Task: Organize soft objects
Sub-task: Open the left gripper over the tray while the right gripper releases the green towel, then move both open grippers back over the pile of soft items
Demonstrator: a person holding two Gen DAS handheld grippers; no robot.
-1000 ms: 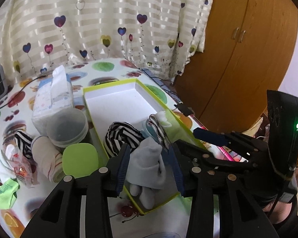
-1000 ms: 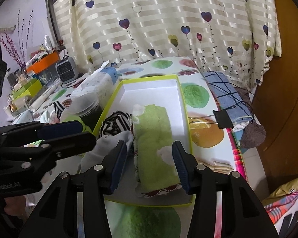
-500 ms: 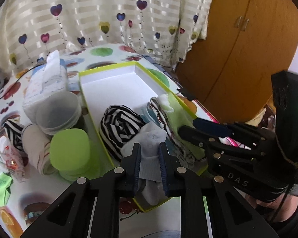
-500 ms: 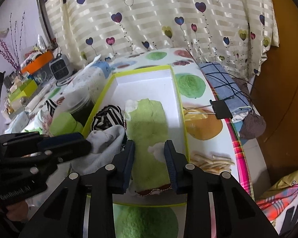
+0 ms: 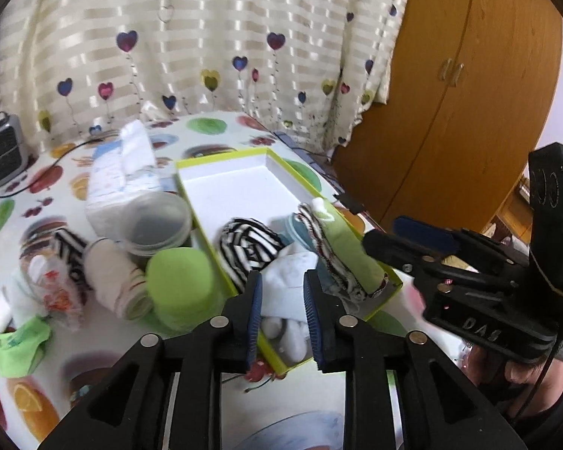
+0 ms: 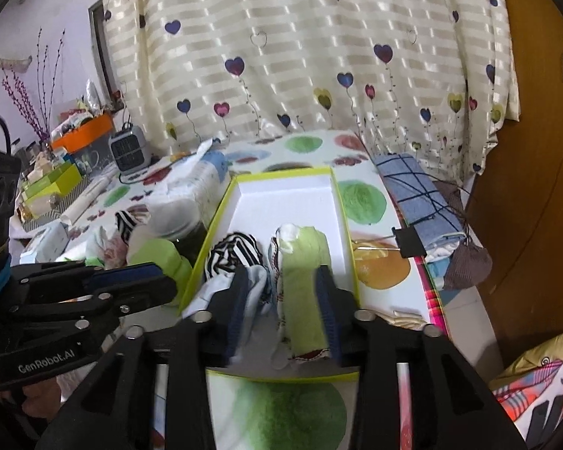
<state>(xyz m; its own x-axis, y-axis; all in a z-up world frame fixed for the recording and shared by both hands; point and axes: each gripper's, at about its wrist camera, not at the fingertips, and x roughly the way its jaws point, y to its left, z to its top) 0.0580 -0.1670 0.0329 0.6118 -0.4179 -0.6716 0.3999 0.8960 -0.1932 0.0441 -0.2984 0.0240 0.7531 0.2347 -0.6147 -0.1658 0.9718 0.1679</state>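
Note:
A white box with a lime rim (image 5: 236, 195) (image 6: 285, 202) holds rolled socks at its near end. My left gripper (image 5: 283, 311) hovers over a pale grey-white sock (image 5: 287, 285); its jaws are opening and the sock lies loose between them. A black-and-white striped roll (image 5: 249, 247) (image 6: 232, 251) lies just beyond. My right gripper (image 6: 281, 300) straddles a green roll with a striped edge (image 6: 304, 270) (image 5: 345, 251); its jaws are opening too, with a gap at the left pad. The right gripper (image 5: 383, 236) also shows at the right of the left wrist view.
Left of the box stand a tissue pack (image 5: 120, 176), a clear tub (image 5: 155, 225), a green lid (image 5: 180, 281) and more rolled socks (image 5: 116, 285). A small heater (image 5: 3, 150) sits far left. A checked cloth (image 6: 416, 195) and binder clip (image 6: 411, 242) lie right; a wardrobe (image 5: 450, 112) stands beyond.
Both grippers squeezed their socks half a second ago and have since spread apart again. The left gripper has drawn back from the box a little; the grey sock stays in it.

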